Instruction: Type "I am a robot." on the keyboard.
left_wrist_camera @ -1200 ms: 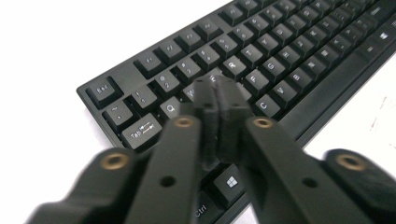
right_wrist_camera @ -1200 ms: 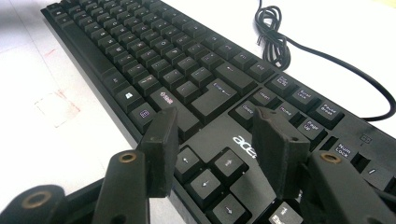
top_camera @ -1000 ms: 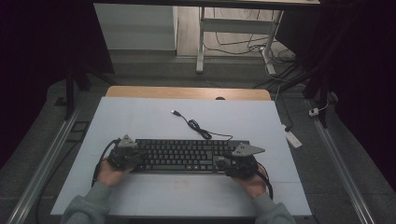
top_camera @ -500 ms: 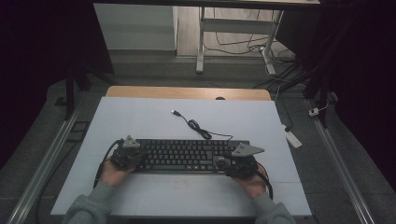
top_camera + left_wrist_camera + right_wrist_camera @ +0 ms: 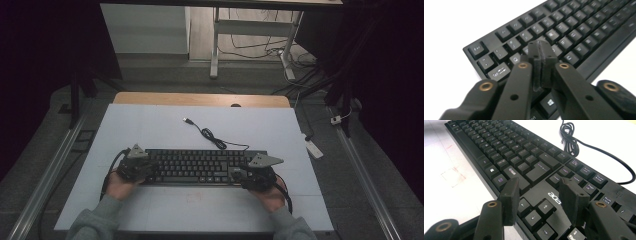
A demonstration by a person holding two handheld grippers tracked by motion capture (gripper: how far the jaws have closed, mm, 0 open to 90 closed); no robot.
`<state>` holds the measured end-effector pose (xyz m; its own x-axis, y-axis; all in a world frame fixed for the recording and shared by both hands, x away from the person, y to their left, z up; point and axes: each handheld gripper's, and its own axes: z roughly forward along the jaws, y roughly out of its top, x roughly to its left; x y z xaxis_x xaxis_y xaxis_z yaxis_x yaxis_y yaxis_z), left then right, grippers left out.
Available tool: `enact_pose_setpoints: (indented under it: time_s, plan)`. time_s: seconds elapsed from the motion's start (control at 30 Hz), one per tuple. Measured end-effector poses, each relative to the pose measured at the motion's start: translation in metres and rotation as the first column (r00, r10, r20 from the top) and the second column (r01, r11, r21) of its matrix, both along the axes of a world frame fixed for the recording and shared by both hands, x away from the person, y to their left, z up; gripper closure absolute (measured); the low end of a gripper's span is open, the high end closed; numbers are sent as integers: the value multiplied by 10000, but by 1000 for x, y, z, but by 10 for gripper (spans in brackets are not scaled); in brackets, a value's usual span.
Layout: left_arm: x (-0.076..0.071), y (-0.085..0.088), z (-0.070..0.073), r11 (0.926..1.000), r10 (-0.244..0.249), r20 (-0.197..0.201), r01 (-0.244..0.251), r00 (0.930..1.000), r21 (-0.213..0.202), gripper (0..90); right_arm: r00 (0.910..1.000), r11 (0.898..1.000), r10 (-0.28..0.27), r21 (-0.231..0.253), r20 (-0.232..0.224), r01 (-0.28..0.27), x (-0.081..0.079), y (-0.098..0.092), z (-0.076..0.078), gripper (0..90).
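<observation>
A black keyboard (image 5: 197, 167) lies across the white tabletop (image 5: 150, 132); its cable (image 5: 212, 136) curls toward the back and ends in a loose USB plug (image 5: 188, 120). My left gripper (image 5: 146, 170) rests over the keyboard's left end. In the left gripper view its pads (image 5: 540, 47) meet above the Q and Tab keys of the keyboard (image 5: 579, 25), with nothing between them. My right gripper (image 5: 237, 175) is at the right end. In the right gripper view it (image 5: 540, 188) stands open over the arrow keys and the logo on the keyboard (image 5: 499, 147), holding nothing.
The coiled cable (image 5: 570, 137) lies behind the keyboard's right half. Faint red marks (image 5: 452, 176) show on the tabletop in front of it. A white power strip (image 5: 313, 148) lies on the floor to the right, and metal rails (image 5: 52, 172) flank the table.
</observation>
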<state>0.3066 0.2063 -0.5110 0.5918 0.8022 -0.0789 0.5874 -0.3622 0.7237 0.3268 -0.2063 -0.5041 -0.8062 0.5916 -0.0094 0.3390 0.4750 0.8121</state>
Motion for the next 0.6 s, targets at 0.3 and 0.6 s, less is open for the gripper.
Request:
enact_pose_setpoints:
  time_s: [0.3, 0.6]
  plan:
    - [-4, 4, 7, 9980, 23, 271, -6, 9996, -626, 510, 10000, 10000, -1, 65, 55, 1, -1, -2, 1, 513]
    - [-4, 6, 9, 9963, -19, 221, 38, 9998, -858, 380, 9999, 9997, -81, 216, 130, 78, -5, -8, 1, 506]
